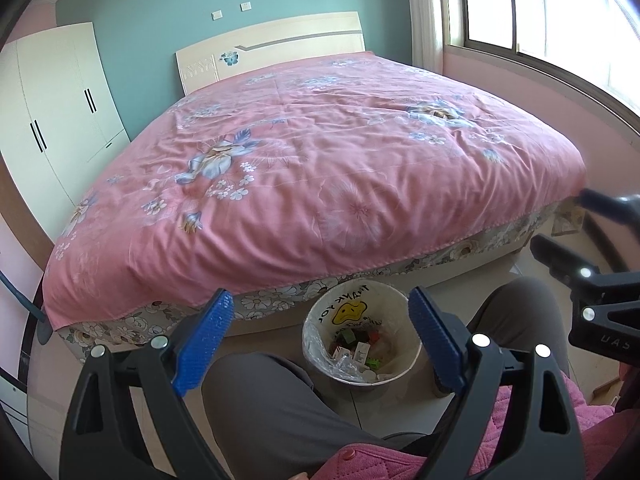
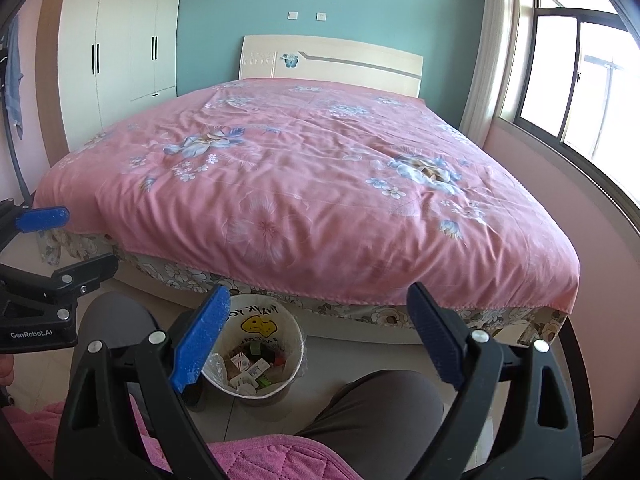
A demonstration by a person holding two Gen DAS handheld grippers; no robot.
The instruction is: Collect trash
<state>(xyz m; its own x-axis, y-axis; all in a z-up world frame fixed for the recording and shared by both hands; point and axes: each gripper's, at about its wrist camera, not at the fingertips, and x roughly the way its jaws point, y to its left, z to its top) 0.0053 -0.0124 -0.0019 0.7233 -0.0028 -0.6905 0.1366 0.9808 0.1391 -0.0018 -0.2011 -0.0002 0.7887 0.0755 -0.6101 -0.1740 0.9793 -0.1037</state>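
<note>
The trash bin stands on the floor at the foot of the bed, at 6 o'clock in both wrist views, between the person's knees. It is round and pale, lined with a thin plastic bag and partly filled with small boxes and scraps — probably light. The stiff rim seems the safest hold. Left tool and right tool are both spread wide, with nothing held.
</note>
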